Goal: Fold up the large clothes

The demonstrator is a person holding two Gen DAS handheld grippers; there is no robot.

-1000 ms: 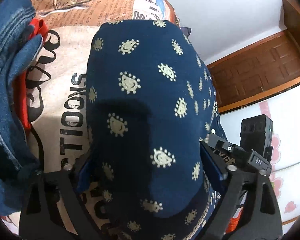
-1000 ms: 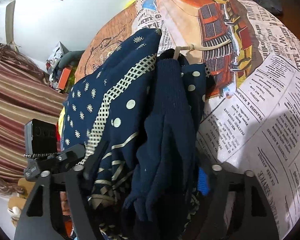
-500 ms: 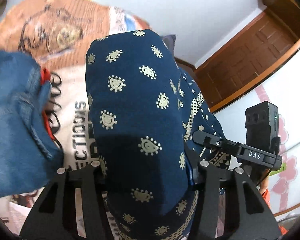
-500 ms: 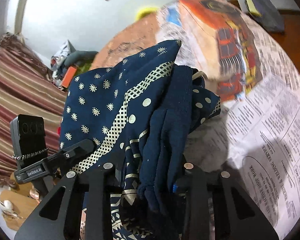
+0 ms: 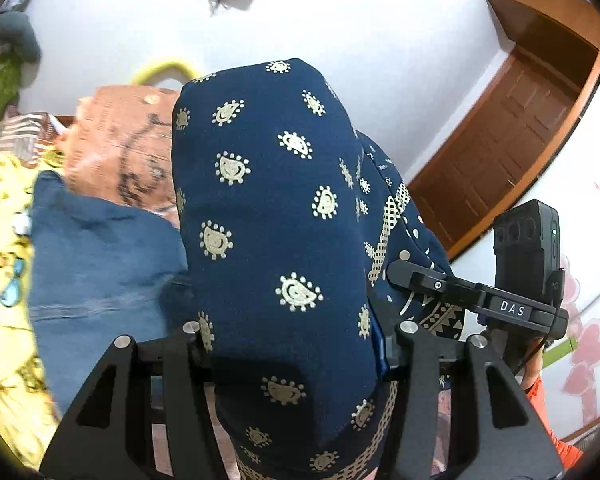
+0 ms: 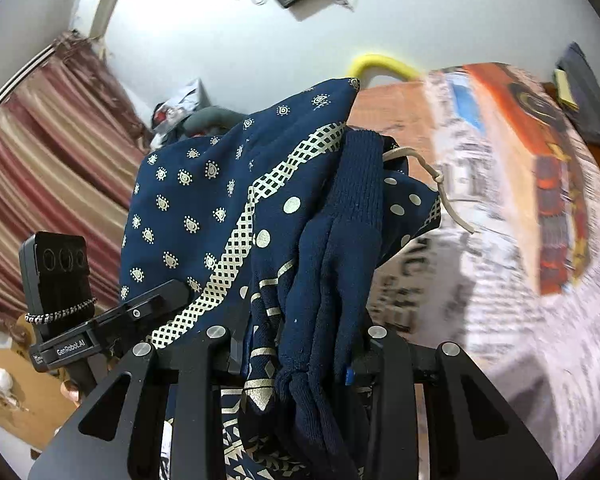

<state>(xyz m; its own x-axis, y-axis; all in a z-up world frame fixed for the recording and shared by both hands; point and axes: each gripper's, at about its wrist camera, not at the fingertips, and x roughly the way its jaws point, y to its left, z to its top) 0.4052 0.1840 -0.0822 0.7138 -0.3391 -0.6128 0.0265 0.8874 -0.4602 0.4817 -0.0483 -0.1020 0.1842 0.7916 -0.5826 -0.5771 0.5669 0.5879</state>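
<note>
A navy garment (image 5: 276, 216) with cream paisley print and a lattice band is lifted off the bed. My left gripper (image 5: 296, 344) is shut on a fold of it, and the cloth drapes over the fingers and hides the tips. My right gripper (image 6: 300, 352) is shut on a bunched edge of the same garment (image 6: 228, 216), with its ribbed navy waistband (image 6: 352, 216) and a cream drawstring (image 6: 440, 184) hanging by it. The other gripper shows at the edge of each view.
The bed has a newspaper-print sheet (image 6: 500, 264) with an orange car picture. Blue jeans (image 5: 100, 264) and a yellow printed cloth (image 5: 0, 248) lie at the left. A brown wooden door (image 5: 512, 152), striped curtains (image 6: 48, 184) and a white wall (image 5: 340, 20) surround the bed.
Both grippers have closed tighter on the garment and risen, lifting it off the bed; the views now tilt up toward the wall.
</note>
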